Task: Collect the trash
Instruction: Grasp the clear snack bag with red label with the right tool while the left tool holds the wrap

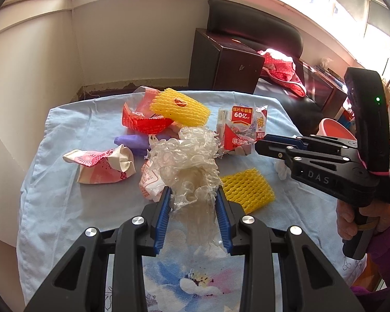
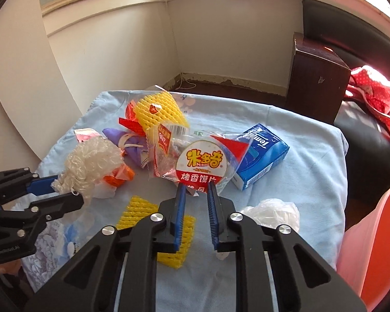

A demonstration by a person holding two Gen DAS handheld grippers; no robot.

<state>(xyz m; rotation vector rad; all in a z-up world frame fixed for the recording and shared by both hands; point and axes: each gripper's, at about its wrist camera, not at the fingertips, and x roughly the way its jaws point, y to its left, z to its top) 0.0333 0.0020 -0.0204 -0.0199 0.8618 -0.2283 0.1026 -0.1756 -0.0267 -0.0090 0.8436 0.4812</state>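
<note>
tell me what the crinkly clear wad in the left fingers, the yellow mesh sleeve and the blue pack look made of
Clear wad: thin transparent plastic, glossy, going by its glints and the cloth showing through its ruffles. Flat yellow sleeve: likely soft foam netting, matte, with an open diamond mesh. Blue pack: probably tissues in printed plastic film, with a slight sheen on its soft-cornered faces.

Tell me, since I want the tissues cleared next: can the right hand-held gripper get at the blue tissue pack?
Probably not yet: the right hand-held gripper is shut on the snack wrapper. The blue tissue pack lies uncovered just beyond.
</note>
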